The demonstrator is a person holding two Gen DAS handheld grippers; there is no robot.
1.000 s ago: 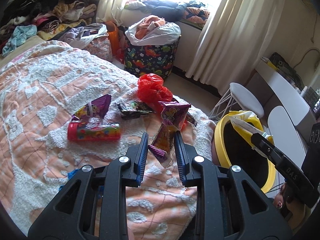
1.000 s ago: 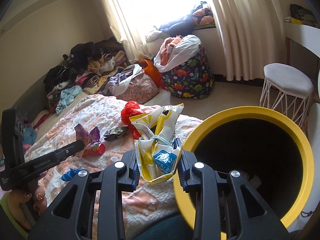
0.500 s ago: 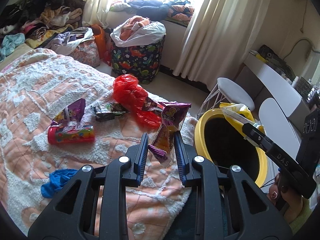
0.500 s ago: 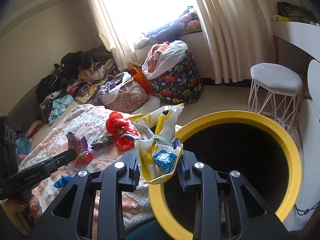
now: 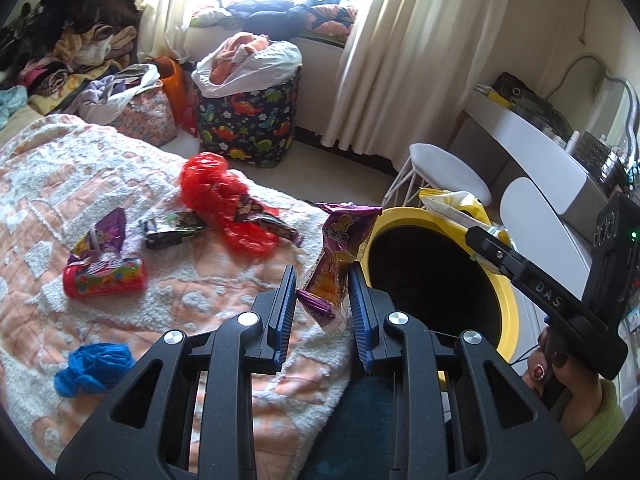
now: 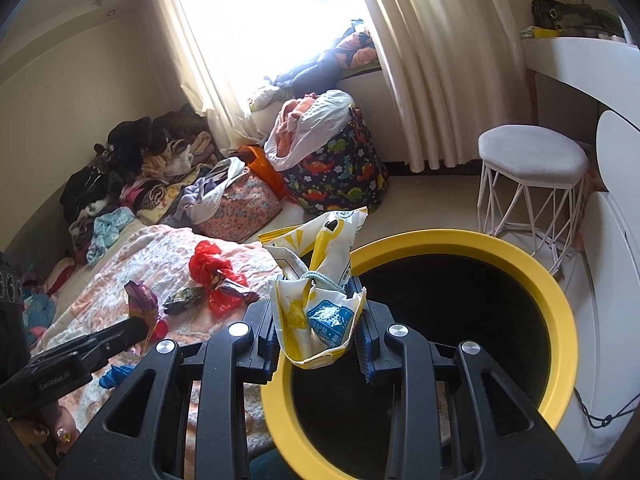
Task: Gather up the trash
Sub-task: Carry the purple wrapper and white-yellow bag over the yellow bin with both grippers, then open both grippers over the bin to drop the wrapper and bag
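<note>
Right wrist view: right gripper (image 6: pixel 320 326) clamps yellow snack bag (image 6: pixel 316 300) above yellow bin (image 6: pixel 552 300).

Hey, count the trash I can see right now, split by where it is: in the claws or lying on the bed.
In the claws: 2, the purple snack wrapper and the yellow and white bag.
On the bed: 5, red plastic bag, dark wrapper, purple wrapper, red can, blue wad.
Total: 7

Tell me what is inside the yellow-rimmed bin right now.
The yellow-rimmed bin looks dark and black inside; no trash can be made out. Its bottom is partly hidden behind the right gripper and the yellow-and-white wrapper it holds at the near rim.
</note>
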